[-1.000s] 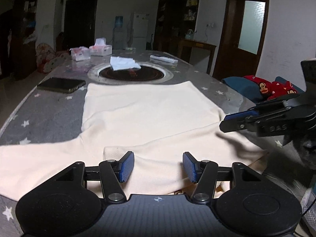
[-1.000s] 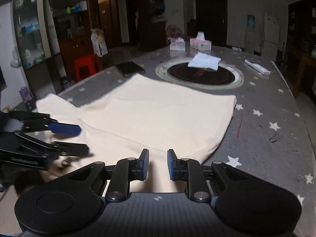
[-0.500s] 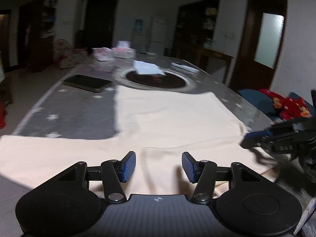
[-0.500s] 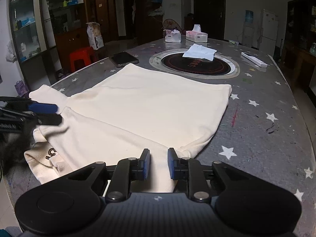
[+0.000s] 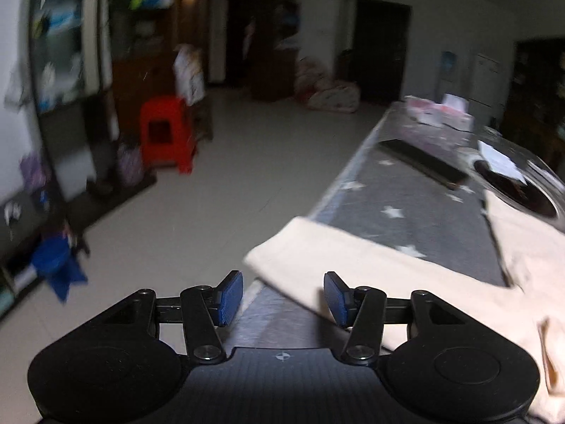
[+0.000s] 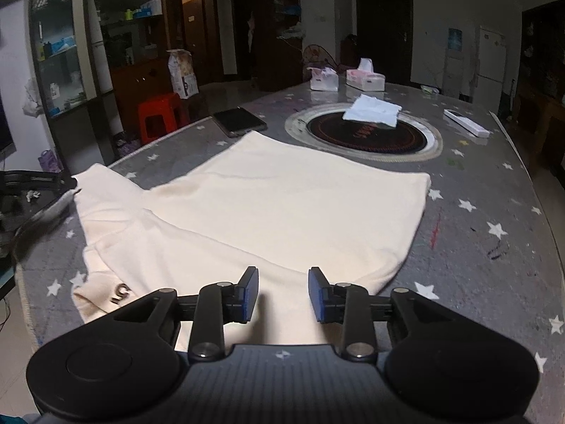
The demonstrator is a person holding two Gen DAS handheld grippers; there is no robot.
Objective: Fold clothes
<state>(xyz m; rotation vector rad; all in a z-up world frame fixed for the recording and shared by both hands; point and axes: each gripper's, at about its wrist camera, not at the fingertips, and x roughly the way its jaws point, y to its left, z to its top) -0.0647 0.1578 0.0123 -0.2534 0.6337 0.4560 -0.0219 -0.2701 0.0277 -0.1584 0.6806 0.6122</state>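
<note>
A cream shirt (image 6: 282,208) is lying flat on the grey star-patterned tablecloth (image 6: 487,219), with one sleeve (image 5: 339,254) reaching to the table edge. The left gripper (image 5: 283,298) is hovering at this sleeve end with its jaws wide apart, holding nothing. The right gripper (image 6: 282,295) is standing over the near part of the shirt, jaws also apart and empty. A dark tablet (image 6: 240,122) is lying just beyond the shirt.

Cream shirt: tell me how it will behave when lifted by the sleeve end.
The cream shirt lies flat with soft creases, so it is probably floppy and will drape from a pinch. Its left sleeve overhangs the table edge, so it may slide easily.
</note>
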